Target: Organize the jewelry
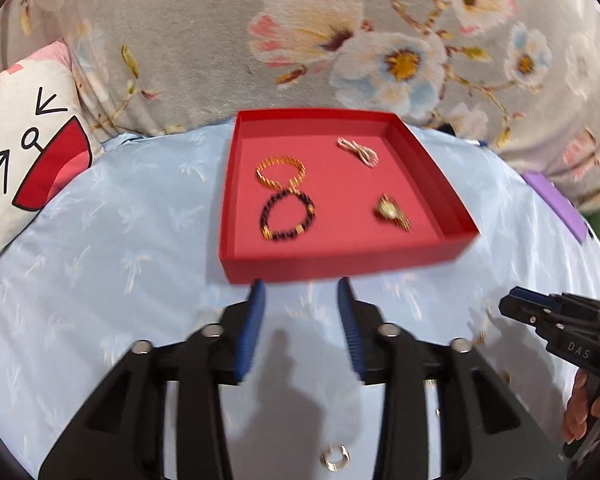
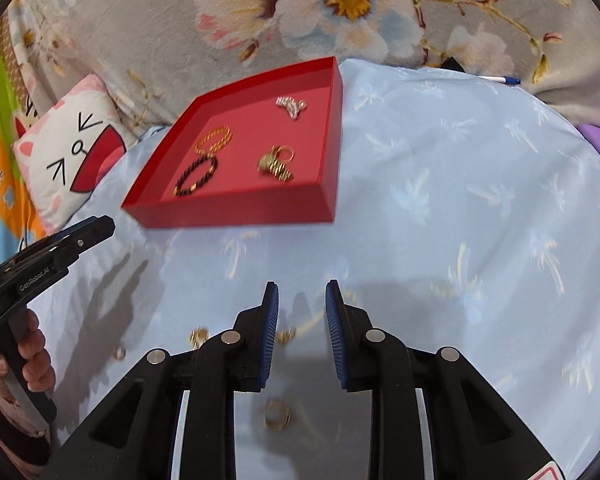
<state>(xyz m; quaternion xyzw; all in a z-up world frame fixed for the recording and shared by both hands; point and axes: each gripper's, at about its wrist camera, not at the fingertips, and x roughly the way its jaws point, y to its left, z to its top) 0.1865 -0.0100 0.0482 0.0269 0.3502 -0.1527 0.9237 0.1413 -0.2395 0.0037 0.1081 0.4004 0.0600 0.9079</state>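
Observation:
A red tray (image 1: 340,262) sits on the light blue cloth and also shows in the right wrist view (image 2: 236,210). In it lie a gold chain bracelet (image 1: 280,172), a dark beaded bracelet (image 1: 286,216), a pale twisted piece (image 1: 358,152) and a gold watch-like piece (image 1: 392,212). My left gripper (image 1: 300,292) is open and empty, just short of the tray's near wall. My right gripper (image 2: 302,292) is open and empty over the cloth. Small gold rings lie loose on the cloth: one silvery ring (image 1: 334,458) under my left gripper, others (image 2: 278,414) (image 2: 200,336) around my right gripper.
A grey floral blanket (image 1: 340,40) rises behind the tray. A cat-face cushion (image 1: 24,140) lies at the left. A purple object (image 1: 556,200) sits at the right edge of the cloth, and a pen (image 2: 500,80) at the far right.

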